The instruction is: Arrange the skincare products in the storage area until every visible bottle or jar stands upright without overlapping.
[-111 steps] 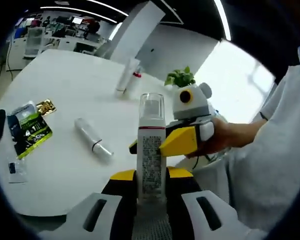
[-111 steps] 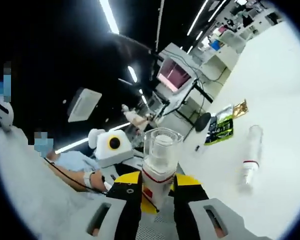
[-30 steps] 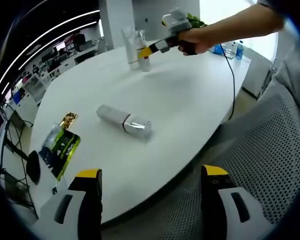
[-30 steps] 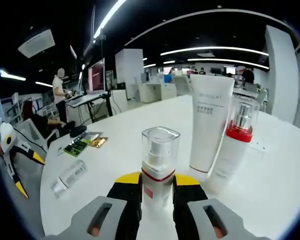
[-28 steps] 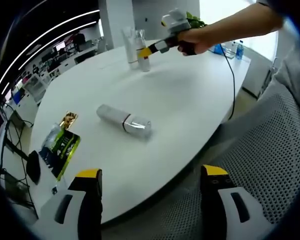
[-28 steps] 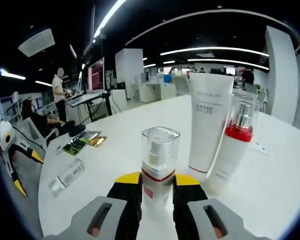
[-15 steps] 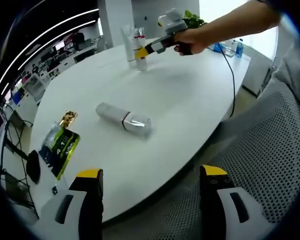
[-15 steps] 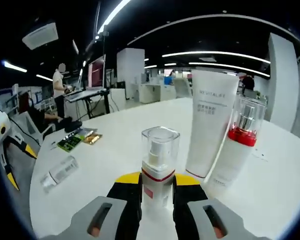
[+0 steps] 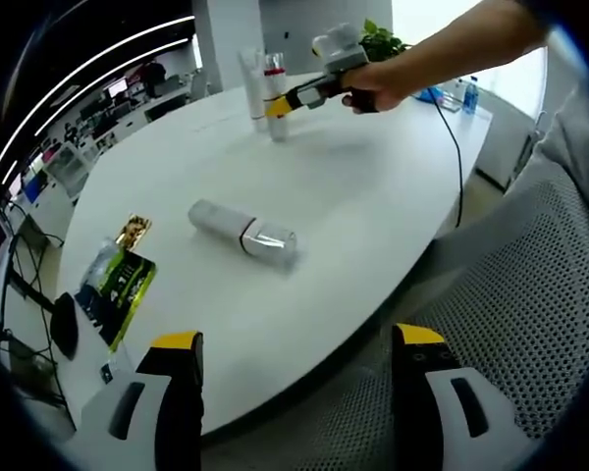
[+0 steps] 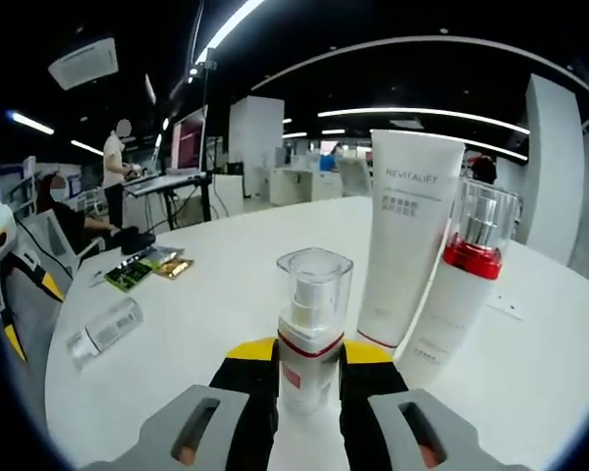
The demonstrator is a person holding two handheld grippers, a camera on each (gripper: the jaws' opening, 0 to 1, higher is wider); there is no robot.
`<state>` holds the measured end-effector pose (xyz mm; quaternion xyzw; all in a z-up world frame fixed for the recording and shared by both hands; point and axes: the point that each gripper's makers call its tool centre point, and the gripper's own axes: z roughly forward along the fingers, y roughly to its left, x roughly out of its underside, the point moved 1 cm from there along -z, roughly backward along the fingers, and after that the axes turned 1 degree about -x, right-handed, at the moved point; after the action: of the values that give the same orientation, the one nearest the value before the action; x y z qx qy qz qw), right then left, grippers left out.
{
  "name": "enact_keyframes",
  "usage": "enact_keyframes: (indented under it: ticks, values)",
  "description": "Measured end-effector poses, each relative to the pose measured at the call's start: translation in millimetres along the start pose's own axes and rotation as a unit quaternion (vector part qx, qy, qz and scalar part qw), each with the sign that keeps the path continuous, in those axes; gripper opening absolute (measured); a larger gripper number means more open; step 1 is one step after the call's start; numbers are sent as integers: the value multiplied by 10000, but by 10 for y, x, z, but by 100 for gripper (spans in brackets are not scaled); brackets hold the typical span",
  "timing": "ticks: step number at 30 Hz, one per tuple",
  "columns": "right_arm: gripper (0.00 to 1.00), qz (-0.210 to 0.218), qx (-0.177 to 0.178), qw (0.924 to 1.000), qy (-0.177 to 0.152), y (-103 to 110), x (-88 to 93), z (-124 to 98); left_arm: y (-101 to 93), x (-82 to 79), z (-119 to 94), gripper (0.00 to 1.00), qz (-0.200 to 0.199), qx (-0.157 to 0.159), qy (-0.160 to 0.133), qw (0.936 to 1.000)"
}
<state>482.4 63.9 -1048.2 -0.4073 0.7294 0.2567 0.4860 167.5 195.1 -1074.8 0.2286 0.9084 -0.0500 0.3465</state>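
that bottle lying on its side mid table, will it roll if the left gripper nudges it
Probably. The lying bottle looks round, resting on a smooth white table, so a sideways nudge would likely roll it. Its clear cap end looks glossy, so open jaws of the left gripper might slip there.

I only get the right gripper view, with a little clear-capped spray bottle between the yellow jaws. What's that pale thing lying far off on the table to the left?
Observer: A bottle with a clear cap, lying on its side on the white table; the left gripper view shows it close up.
Operator: Is the other gripper doing anything with it?
Observer: No. The left gripper is open, hanging off the table's near edge, apart from that bottle.
Operator: Anything else near it?
Observer: A green sachet and a gold one lie flat beyond it.
Operator: And behind me?
Observer: A person's hand holds the right gripper, with a leafy plant behind.
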Motion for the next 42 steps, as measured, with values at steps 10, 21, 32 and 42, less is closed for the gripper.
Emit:
enact_keyframes:
  ticks: [10,21,32,42]
  values:
    - [16,47,78,10000,-33,10,13,-12,-11,17,10,73,28,23,43,10000]
    - [17,282,158,9987,403,102,86,-28,-9,7,2,72,82,3,15,10000]
    - [24,503,242,9969,550,147,145,-80,-14,21,10,71,120,11,54,9999]
    - [28,1259,465,9887,671,168,326,-120,-19,23,10,71,119,24,56,9999]
